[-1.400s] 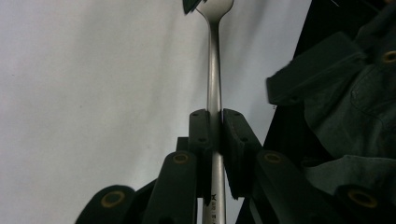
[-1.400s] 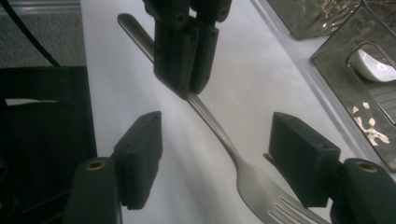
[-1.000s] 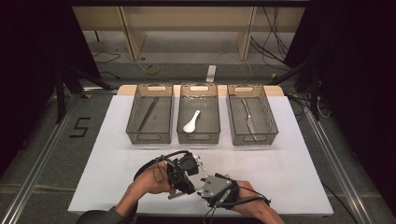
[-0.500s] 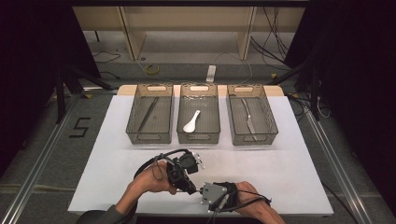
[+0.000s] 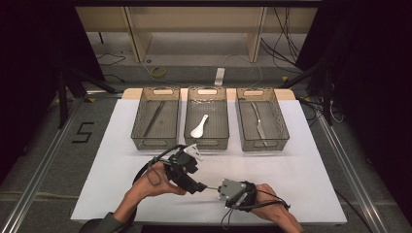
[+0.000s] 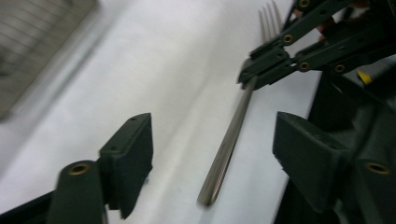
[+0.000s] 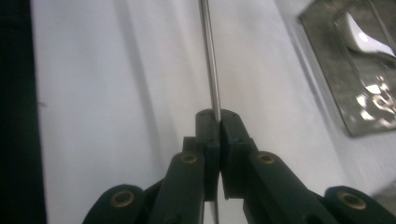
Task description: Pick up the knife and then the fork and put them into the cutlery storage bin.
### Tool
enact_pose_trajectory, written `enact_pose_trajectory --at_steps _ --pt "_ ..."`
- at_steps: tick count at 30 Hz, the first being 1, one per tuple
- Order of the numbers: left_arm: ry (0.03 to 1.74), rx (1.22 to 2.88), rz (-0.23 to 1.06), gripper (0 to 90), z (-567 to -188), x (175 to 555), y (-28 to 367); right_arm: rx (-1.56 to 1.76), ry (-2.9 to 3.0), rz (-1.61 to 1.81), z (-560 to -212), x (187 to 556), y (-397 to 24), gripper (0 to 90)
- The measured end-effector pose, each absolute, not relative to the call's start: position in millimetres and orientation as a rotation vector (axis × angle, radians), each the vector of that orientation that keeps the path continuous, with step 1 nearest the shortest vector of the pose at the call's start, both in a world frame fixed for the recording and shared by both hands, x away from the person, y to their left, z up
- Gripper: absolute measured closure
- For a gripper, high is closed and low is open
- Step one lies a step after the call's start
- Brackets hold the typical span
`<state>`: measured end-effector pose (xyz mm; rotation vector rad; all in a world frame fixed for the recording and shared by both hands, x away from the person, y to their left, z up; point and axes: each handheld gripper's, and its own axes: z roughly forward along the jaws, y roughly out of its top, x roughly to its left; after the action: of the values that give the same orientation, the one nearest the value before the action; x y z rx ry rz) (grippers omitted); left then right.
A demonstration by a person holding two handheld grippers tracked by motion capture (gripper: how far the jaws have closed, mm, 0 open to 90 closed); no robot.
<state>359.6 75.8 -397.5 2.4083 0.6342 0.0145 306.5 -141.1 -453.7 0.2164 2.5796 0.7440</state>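
Clamping a metal fork (image 6: 229, 140) near its neck, right gripper (image 7: 218, 122) with both pads pressed flat together on the thin shaft. Fork slim, plain and silvery, with a long narrow handle that widens slightly to a rounded end and four fine tines just past the clamping pads in the left gripper view. Held above the white table cover (image 5: 316, 160), near the front edge, spanning the short gap between the two tools in the high view (image 5: 210, 188). Left gripper (image 6: 212, 144) spread wide, having just opened, its dark pads standing either side of the handle's free end without touching it. Handle tip blurred, so surface detail not readable there. Seen along the right gripper's jaws, shaft running straight away as a bright thin rod with a narrow highlight.

Beyond, three wire-mesh trays in a row: left tray (image 5: 145, 141) with a long dark utensil (image 5: 154, 118), middle tray (image 5: 206, 141) with a white spoon (image 5: 199, 127), right tray (image 5: 279, 131) with a silvery knife (image 5: 258, 123).
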Motion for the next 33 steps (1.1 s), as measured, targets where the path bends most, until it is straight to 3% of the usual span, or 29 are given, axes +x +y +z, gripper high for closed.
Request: enact_pose_trajectory --at_steps 13,33 --pt "0.776 2.13 0.176 22.3 -409 358 124 0.546 2.468 0.802 -431 343 -184 88.2" --pt "0.898 1.982 0.292 17.5 -418 348 158 1.034 2.25 0.928 -385 426 -243 88.2"
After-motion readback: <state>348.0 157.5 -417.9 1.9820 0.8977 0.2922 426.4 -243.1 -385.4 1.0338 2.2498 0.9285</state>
